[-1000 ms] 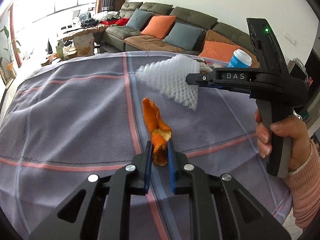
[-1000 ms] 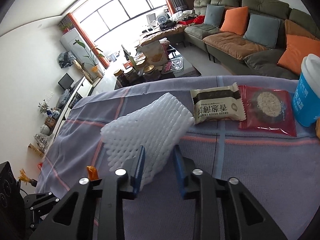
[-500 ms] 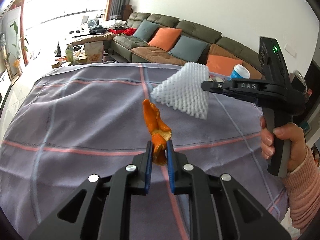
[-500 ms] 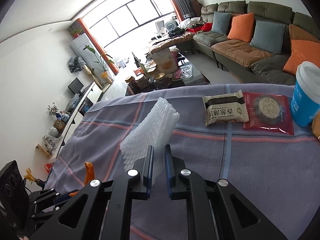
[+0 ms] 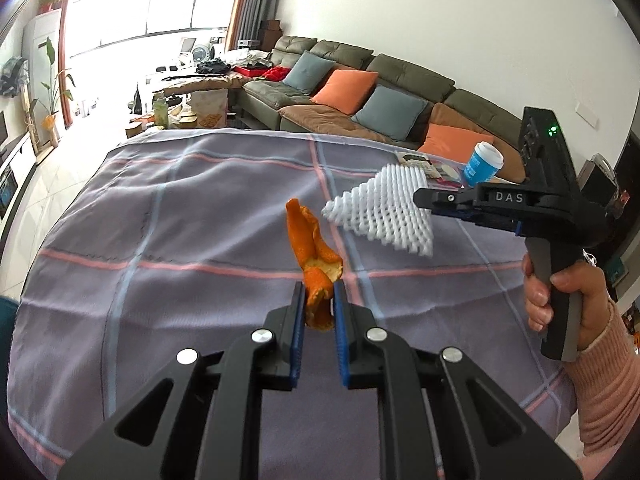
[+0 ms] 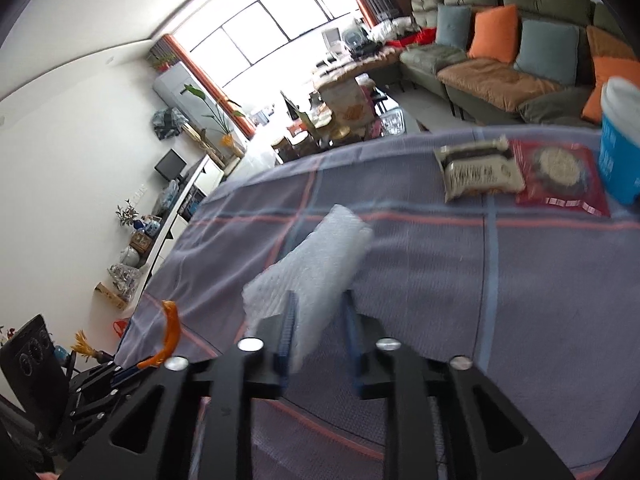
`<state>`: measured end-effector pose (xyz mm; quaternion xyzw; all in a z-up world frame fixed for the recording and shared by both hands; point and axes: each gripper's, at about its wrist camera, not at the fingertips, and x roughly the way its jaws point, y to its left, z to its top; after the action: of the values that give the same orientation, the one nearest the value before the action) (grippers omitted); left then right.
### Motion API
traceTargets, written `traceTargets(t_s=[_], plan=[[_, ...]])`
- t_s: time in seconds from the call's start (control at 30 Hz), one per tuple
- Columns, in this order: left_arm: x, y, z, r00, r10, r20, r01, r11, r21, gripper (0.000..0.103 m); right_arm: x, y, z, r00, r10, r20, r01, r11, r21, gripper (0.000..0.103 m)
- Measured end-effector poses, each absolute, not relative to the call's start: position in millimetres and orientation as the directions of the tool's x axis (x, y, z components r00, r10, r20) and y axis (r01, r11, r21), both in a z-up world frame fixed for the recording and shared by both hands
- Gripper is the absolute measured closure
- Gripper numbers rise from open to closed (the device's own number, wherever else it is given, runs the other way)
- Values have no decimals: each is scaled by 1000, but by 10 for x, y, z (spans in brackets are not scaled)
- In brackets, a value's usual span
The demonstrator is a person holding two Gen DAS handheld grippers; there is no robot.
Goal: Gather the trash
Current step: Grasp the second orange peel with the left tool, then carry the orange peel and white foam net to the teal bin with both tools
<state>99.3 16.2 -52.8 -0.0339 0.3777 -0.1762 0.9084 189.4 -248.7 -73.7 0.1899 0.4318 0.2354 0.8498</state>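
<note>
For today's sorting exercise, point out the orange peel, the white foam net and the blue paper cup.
orange peel (image 5: 311,252): left wrist view, on its middle strip.
white foam net (image 5: 384,210): left wrist view, on its mesh centre.
blue paper cup (image 5: 480,166): left wrist view, on its blue wall.

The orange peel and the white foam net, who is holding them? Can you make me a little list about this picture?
left hand-held gripper: shut on the orange peel, held above the cloth
right hand-held gripper: jaws opening, white foam net between them
surface: checked tablecloth
far corner: blue paper cup, two snack packets
person: hand in a pink sleeve gripping the right handle
</note>
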Motion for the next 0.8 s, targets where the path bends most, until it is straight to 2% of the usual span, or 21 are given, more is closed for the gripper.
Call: traceTargets(t_s=[0.07, 0.13, 0.23, 0.27, 0.3, 0.8], plan=[[958, 197, -543, 653, -342, -675, 287, 937, -198, 88, 1917, -2458, -789, 507, 557, -659, -220, 822, 526, 60], [942, 230, -561, 653, -340, -677, 281, 938, -201, 88, 1952, -2439, -834, 496, 562, -662, -210, 817, 537, 60], [917, 281, -585, 653, -338, -678, 271, 940, -207, 88, 1955, -2420, -845, 503, 552, -665, -209, 824, 527, 67], [907, 293, -590, 655, -336, -677, 268, 941, -207, 88, 1952, -2422, -850, 500, 556, -664, -210, 822, 530, 84], [897, 303, -595, 656, -335, -676, 267, 941, -208, 88, 1950, -2430, -863, 492, 564, -663, -210, 816, 539, 89], [672, 492, -460, 702, -300, -645, 244, 953, -178, 88, 1477, -2268, -492, 547, 626, -556, -322, 770, 550, 91]])
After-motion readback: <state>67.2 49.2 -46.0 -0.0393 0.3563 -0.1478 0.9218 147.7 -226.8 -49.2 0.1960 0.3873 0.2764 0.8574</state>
